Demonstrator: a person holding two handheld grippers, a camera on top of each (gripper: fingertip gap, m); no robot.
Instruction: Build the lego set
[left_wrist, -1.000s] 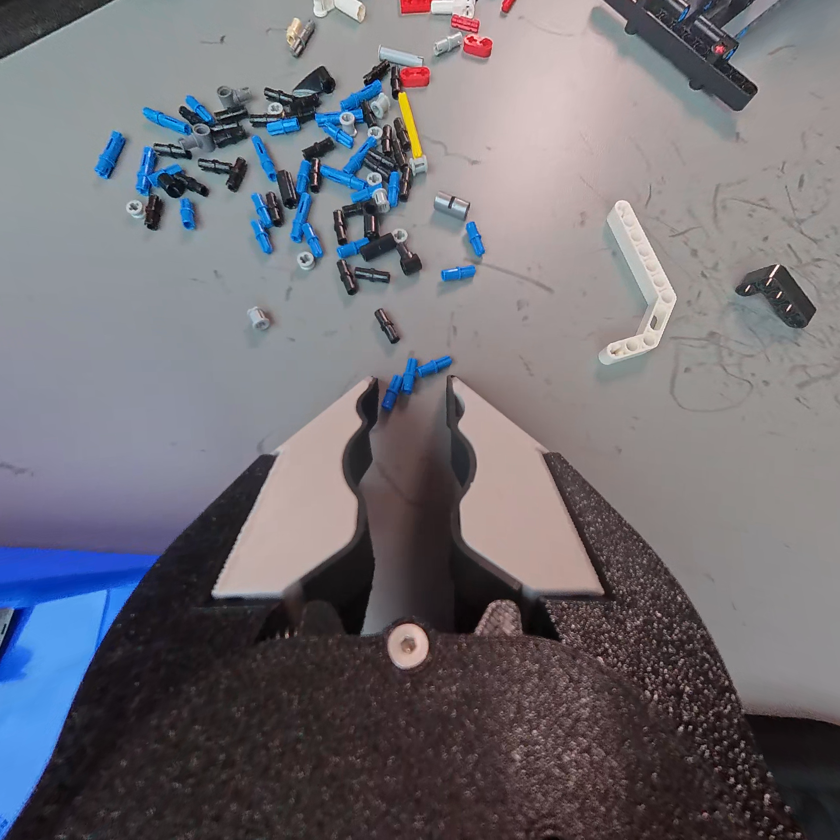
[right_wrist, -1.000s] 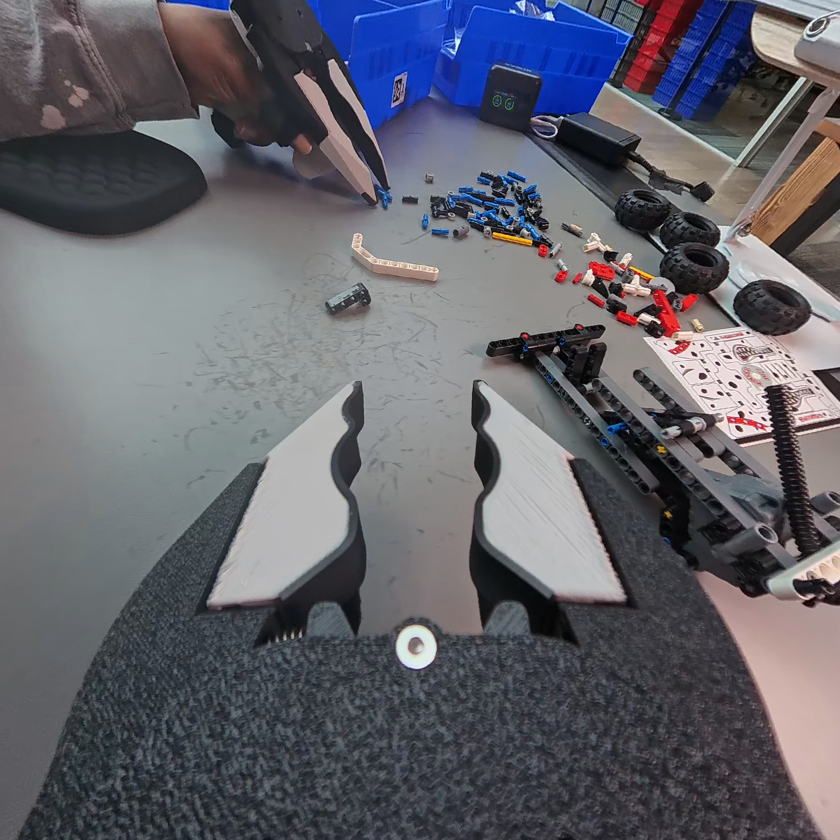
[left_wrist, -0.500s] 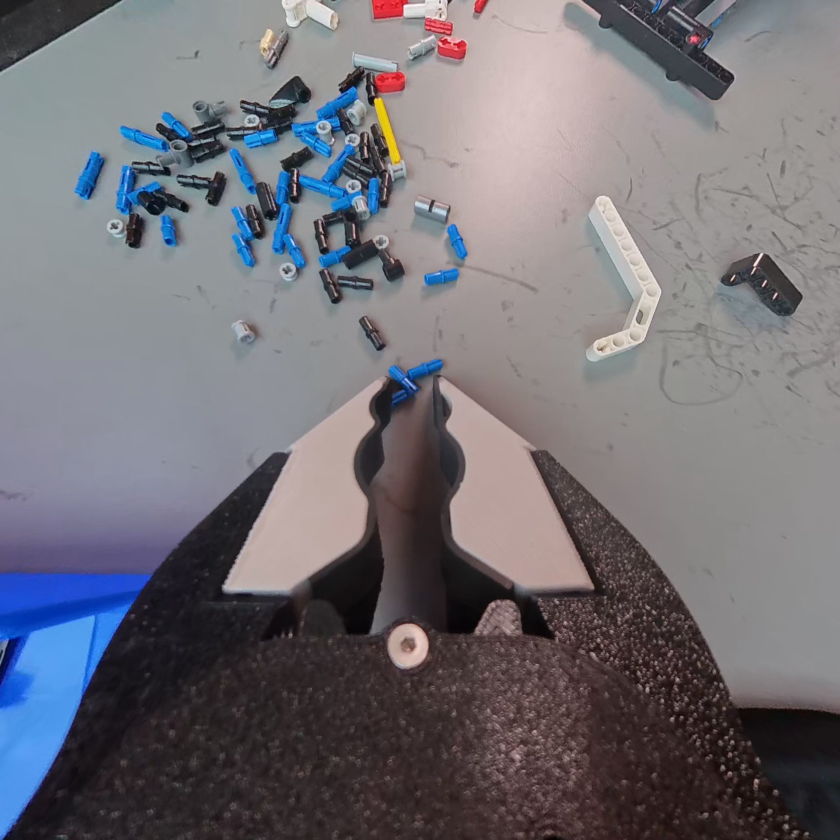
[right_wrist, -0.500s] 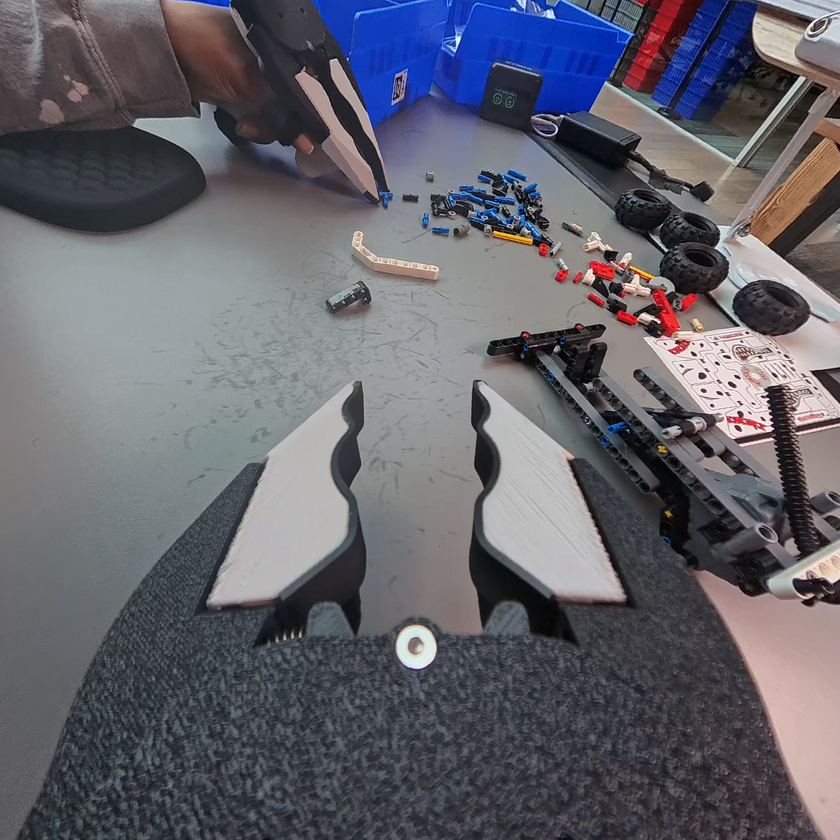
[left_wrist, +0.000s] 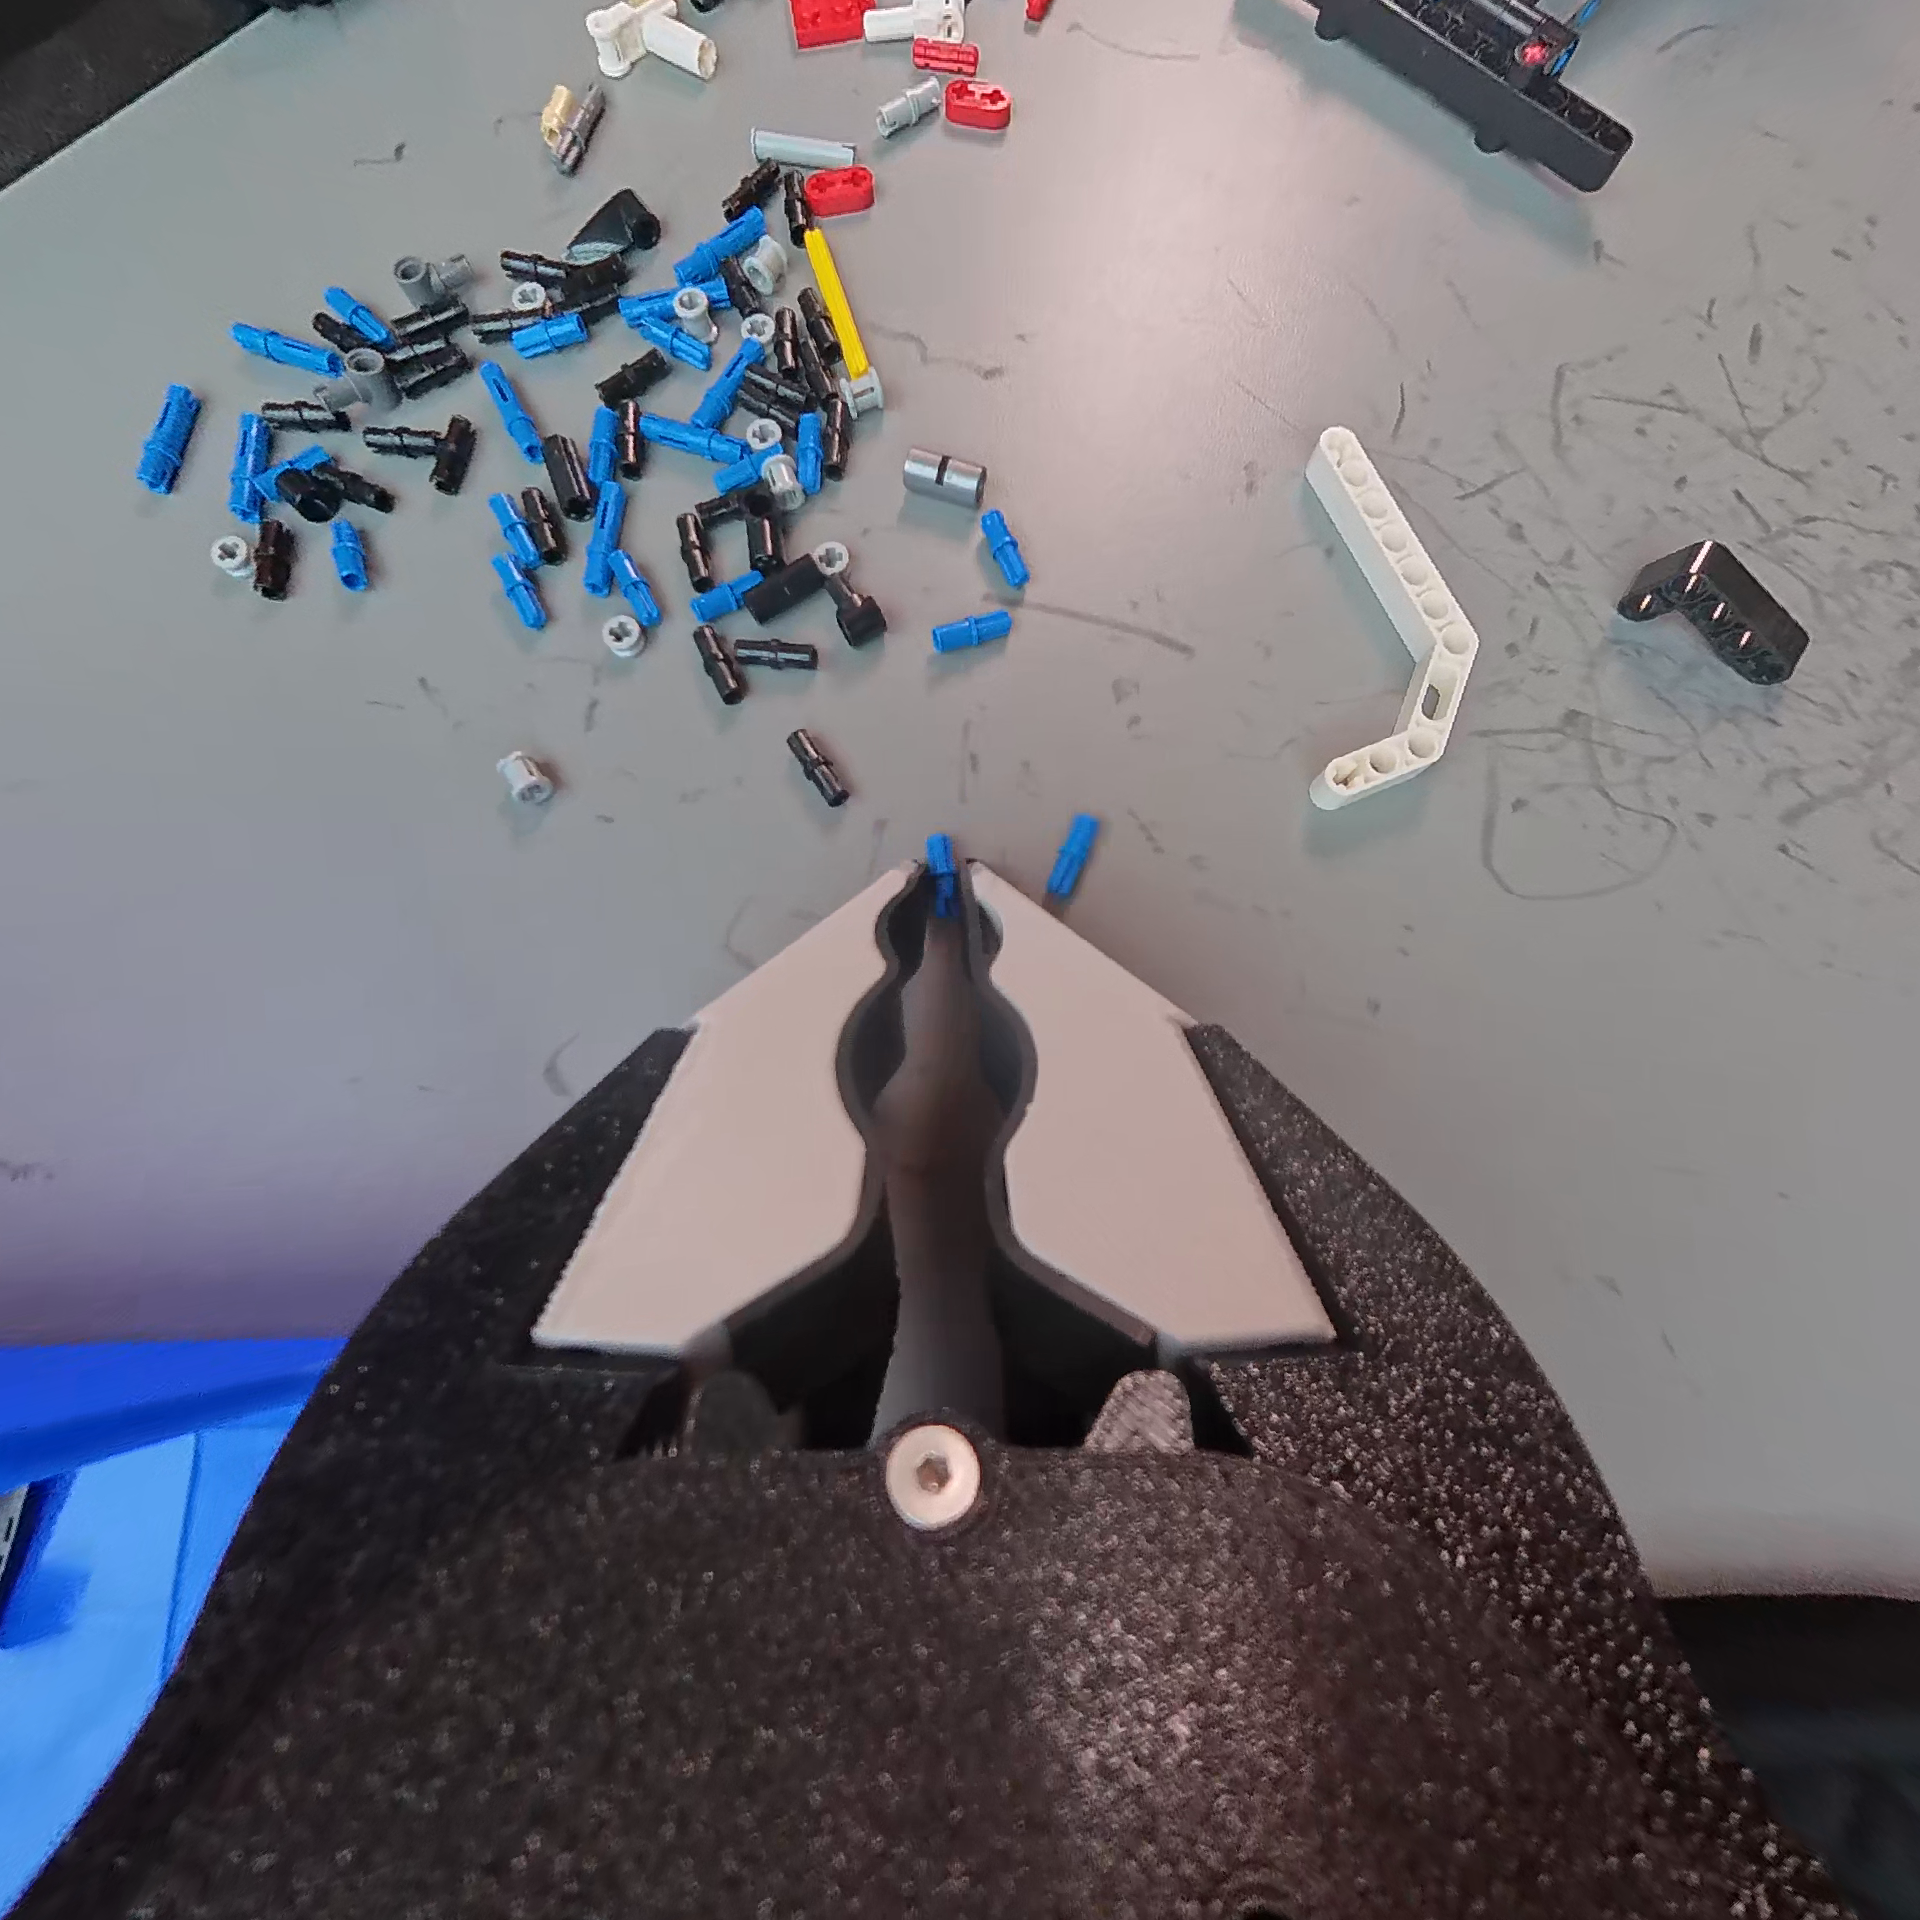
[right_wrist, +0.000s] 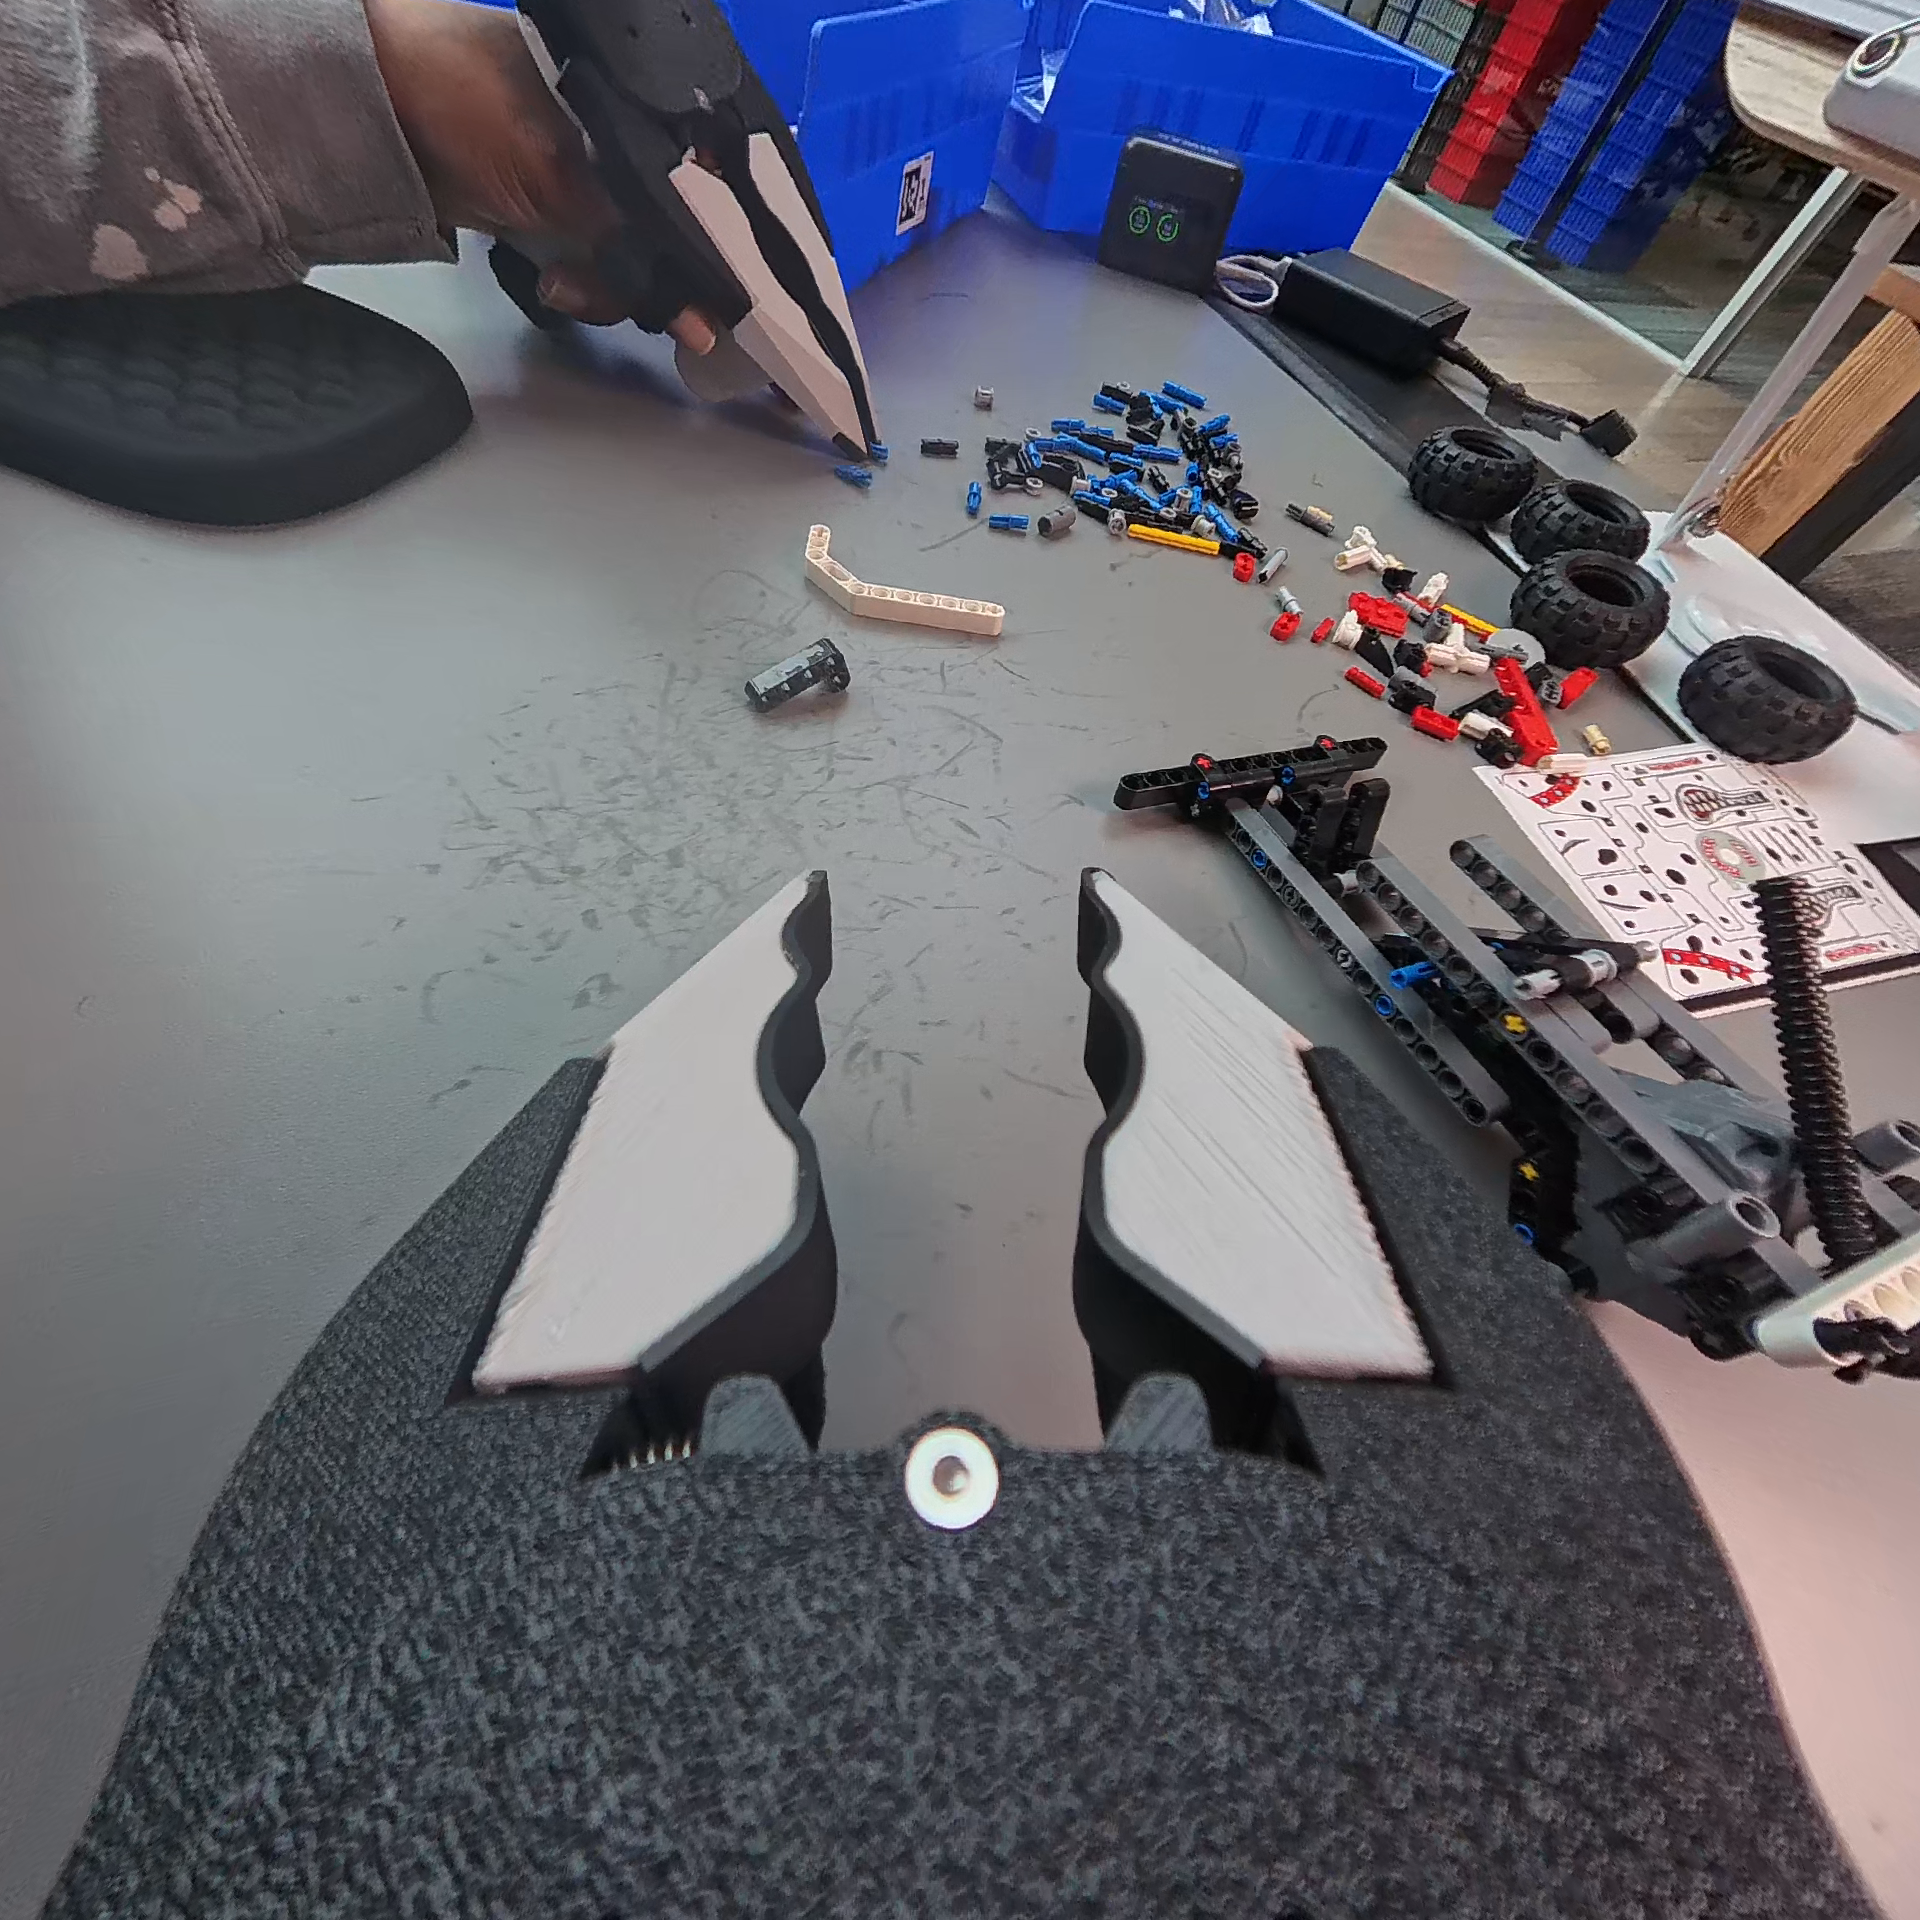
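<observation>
While the left gripper (left_wrist: 943, 873) points down at the grey table (left_wrist: 312, 935), its fingers are pinched together on a small blue pin (left_wrist: 941, 871) at their very tips. Left of it in the left wrist view lies a scatter of blue, black and grey pins (left_wrist: 582, 436); just right of the tips sits a second blue pin (left_wrist: 1071, 854), apart from the fingers. Farther right lie a white bent beam (left_wrist: 1397, 613) and a black angle piece (left_wrist: 1709, 613), well apart from each other.

Only the right wrist view shows the person's hand (right_wrist: 499, 177) holding that gripper at the far left, beside a black padded rest (right_wrist: 208, 395). The right gripper (right_wrist: 951, 925) hovers low over bare table with its fingers wide apart and nothing between them. To its right stands the half-built dark frame (right_wrist: 1455, 997), with a sticker sheet (right_wrist: 1683, 862) behind it. Four black tyres (right_wrist: 1590, 603) and blue bins (right_wrist: 1226, 114) at the far edge also appear in this view alone.
</observation>
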